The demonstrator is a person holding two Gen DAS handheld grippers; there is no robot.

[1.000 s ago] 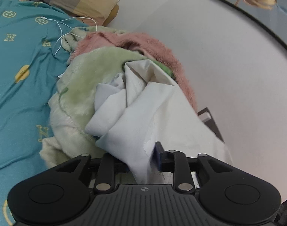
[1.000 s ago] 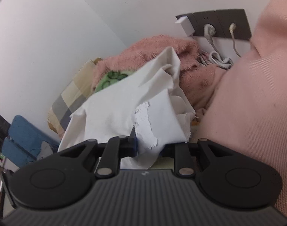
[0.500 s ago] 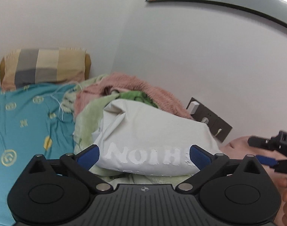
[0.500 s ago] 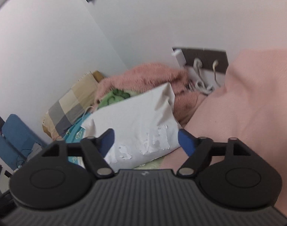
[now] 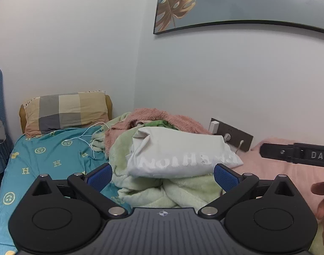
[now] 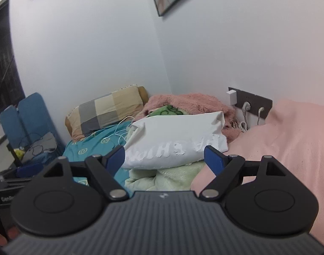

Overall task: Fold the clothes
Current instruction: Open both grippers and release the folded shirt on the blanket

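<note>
A folded white garment with white printed letters lies on top of a heap of green and pink fleece blankets on the bed. It also shows in the right wrist view. My left gripper is open and empty, held back from the garment with its blue pads wide apart. My right gripper is open and empty too, back from the garment. The right gripper's black body shows at the right edge of the left wrist view.
A checked pillow leans in the corner on a teal sheet. A white cable lies on the sheet. A pink cover fills the right. A wall socket panel with plugs sits behind the heap. A blue chair stands at left.
Both grippers were shut on the white garment a second ago. They opened, let it go on the blanket heap, and pulled back and up from it.
</note>
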